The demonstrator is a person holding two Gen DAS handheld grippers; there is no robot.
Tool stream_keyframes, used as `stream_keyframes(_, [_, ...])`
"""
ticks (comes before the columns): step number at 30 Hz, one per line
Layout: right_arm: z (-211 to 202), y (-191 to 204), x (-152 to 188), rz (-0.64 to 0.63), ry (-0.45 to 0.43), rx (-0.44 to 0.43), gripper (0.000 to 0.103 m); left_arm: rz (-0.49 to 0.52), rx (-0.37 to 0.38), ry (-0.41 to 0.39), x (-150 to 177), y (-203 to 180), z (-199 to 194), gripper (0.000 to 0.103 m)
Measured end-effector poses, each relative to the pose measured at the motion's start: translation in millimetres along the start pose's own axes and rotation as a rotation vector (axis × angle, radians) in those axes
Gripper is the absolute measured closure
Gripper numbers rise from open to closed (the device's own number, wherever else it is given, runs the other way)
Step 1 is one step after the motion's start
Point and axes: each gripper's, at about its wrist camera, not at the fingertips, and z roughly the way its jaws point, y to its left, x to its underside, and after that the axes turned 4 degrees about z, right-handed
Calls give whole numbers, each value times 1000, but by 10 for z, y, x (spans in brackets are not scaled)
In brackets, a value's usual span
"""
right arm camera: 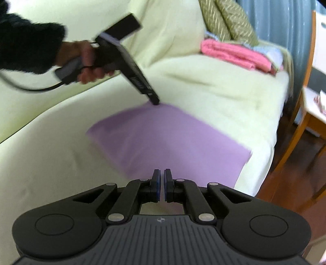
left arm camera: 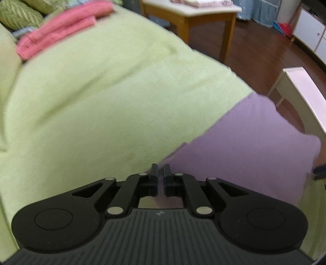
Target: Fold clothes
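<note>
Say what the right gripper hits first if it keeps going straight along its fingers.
Most likely the purple cloth: the right gripper, jaws nearly shut, points across it where it lies flat on the pale green sofa cover. Depth is unclear; it might skim above.

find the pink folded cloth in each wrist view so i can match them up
Left wrist view: the pink folded cloth lies top left, on the green-covered sofa, beside the striped cushions.
Right wrist view: it lies upper right, below the same cushions.
Shared landmark: the purple garment spread on the sofa seat.
</note>
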Motion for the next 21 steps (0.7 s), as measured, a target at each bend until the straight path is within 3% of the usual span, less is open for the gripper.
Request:
stream_keyframes(3, [87, -51, 17, -18, -4, 24, 99, -15, -11, -59, 98, -182, -381, 98])
stream_keyframes(5, [162, -33, 41, -31, -6, 28, 97, 5, 0, -57, 219, -406, -505, 97])
stream_keyframes(10, [281, -63, 214, -37, 44, 80, 93, 9, -2, 72, 647, -783, -260, 93])
stream_keyframes(13, [158, -164, 398, -37, 82, 113, 94, -19, -32, 56, 803, -788, -207, 93])
stream_keyframes(17, [53, -293, 406, -6, 129, 156, 93, -43, -53, 77, 749, -773, -248, 93])
stream_keyframes(21, [-105, -308, 133, 52, 31, 144, 93, -72, -23, 45, 577, -825, -439, 93])
